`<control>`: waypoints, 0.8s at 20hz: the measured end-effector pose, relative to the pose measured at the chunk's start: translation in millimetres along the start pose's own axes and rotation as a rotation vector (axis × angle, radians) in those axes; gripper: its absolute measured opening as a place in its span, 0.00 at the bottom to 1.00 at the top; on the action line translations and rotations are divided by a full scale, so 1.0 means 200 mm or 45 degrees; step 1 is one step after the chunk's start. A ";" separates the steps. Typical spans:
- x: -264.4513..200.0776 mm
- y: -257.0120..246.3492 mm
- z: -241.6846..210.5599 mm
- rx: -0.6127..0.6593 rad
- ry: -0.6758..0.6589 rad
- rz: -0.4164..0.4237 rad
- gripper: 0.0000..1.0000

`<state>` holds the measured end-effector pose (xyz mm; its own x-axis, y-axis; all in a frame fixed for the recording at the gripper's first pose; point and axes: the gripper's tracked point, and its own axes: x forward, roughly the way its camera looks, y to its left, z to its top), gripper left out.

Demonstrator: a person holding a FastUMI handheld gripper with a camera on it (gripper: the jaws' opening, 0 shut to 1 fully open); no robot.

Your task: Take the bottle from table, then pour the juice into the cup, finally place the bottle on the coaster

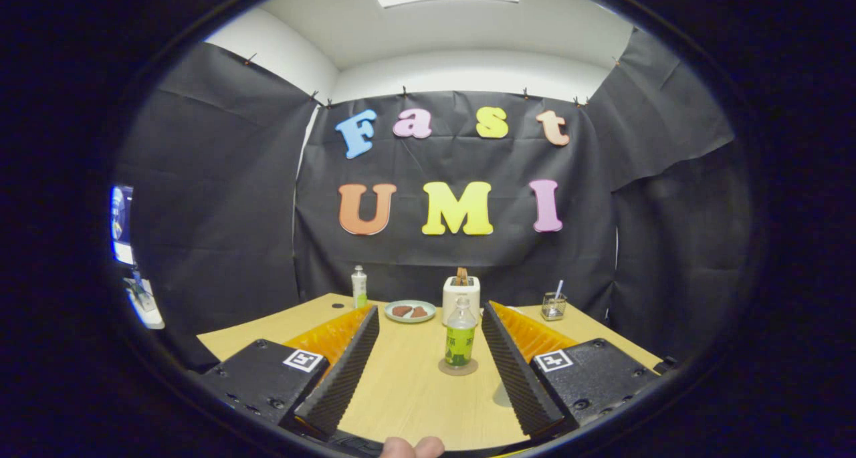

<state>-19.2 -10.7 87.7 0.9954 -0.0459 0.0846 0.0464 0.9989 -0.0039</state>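
Gripper view. Gripper (428,368): fingers (348,371) spread wide apart, holding nothing, touching nothing. Bottle (460,334) upright on coaster (458,367), between fingers, nearer right one, clear of both. Table (414,404) light wood. Beyond fingers, centre frame: plate (410,311) with brown pieces, white toaster (461,292). Small white bottle (359,286) left of plate. Glass holder (554,305) right, far edge. Bottle: clear, green label, juice level low. Fingertip (412,447) at bottom centre.

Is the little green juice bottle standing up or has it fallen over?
Standing up. The clear, green-labelled plastic bottle sits cap-up on the round brown coaster, between the open gripper fingers.
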 end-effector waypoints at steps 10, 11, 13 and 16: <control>-0.09 0.03 -0.03 0.015 0.011 0.017 0.99; -0.09 0.03 -0.03 0.019 0.013 0.022 0.99; -0.09 0.03 -0.03 0.025 0.017 0.026 0.99; -0.09 0.04 -0.03 0.020 0.019 0.035 0.99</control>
<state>-35.5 -1.5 79.4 0.9974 -0.0186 0.0698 0.0179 0.9998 0.0100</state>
